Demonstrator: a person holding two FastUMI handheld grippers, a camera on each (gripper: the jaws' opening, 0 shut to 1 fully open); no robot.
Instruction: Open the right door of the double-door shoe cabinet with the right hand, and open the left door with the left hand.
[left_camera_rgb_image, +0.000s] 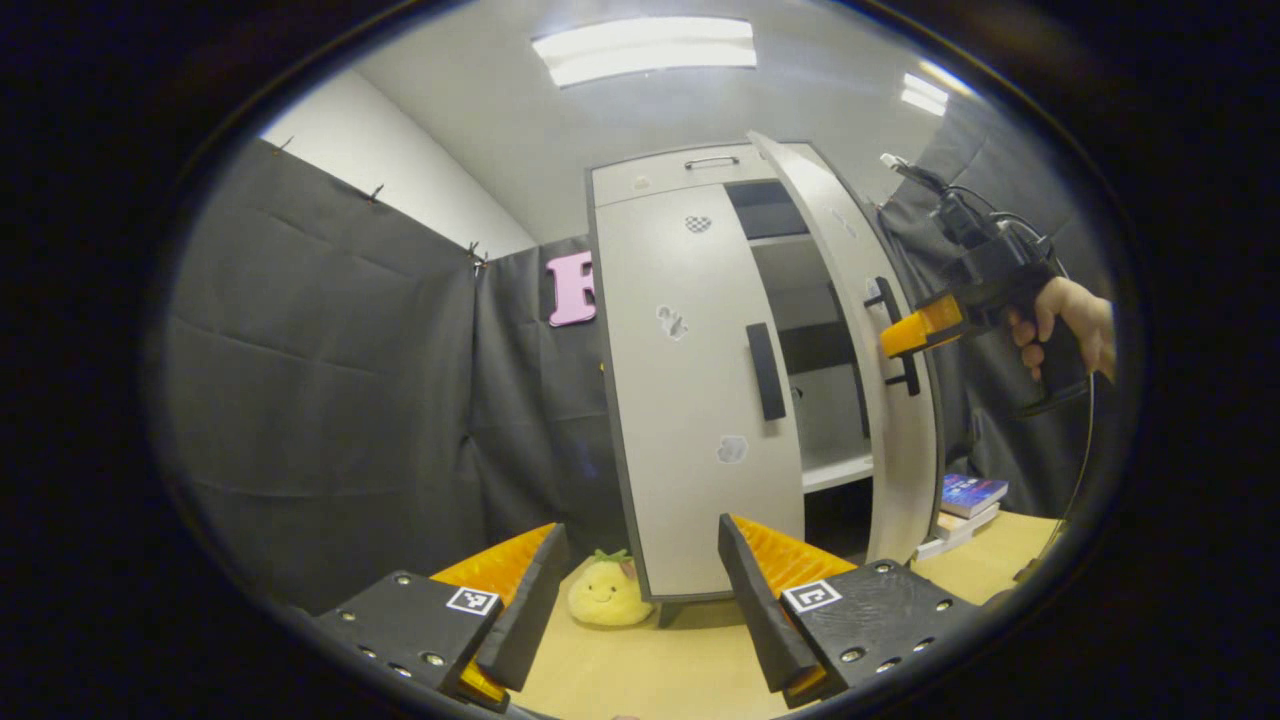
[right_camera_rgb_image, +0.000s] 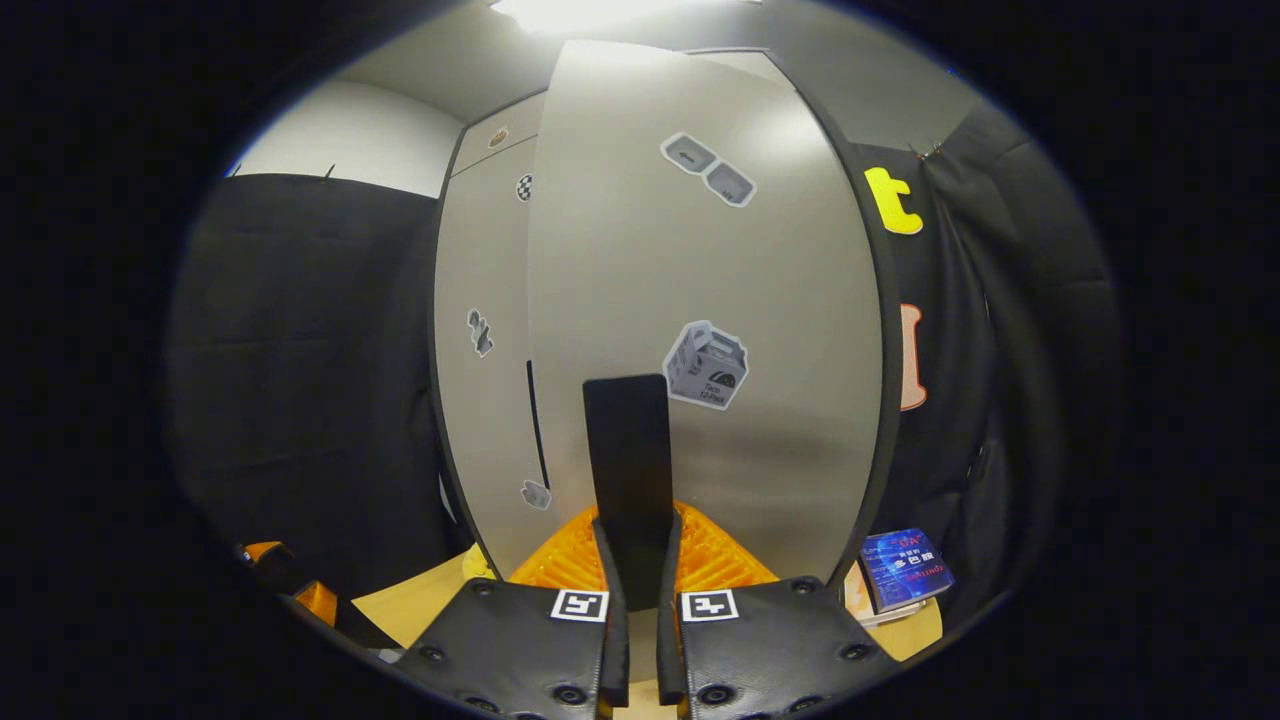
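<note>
Your left hand-held gripper (left_camera_rgb_image: 640, 590) sits nearest in the left gripper view, its two fingers spread wide with nothing between them, low over the wooden table (left_camera_rgb_image: 650, 670). Beyond it the shoe cabinet (left_camera_rgb_image: 700, 400) stands on the far part of the table. Its left door (left_camera_rgb_image: 690, 400) is closed, and that door's dark vertical handle (left_camera_rgb_image: 766, 371) is up and a little right of your open fingers, well apart from them. A yellow plush toy (left_camera_rgb_image: 608, 590) lies at the cabinet's foot, between the fingers as seen from here.

Your right hand-held gripper (left_camera_rgb_image: 905, 338), held by your hand (left_camera_rgb_image: 1065, 325), reaches the right door (left_camera_rgb_image: 880, 380), which is swung partly open so the shelves inside show. In the right gripper view your right hand-held gripper (right_camera_rgb_image: 640, 570) is nearly closed, both fingers pressed on the right door's handle (right_camera_rgb_image: 628, 470), which rises straight up from between them. A stack of books (left_camera_rgb_image: 965, 505) lies on the table to the right of the cabinet
</note>
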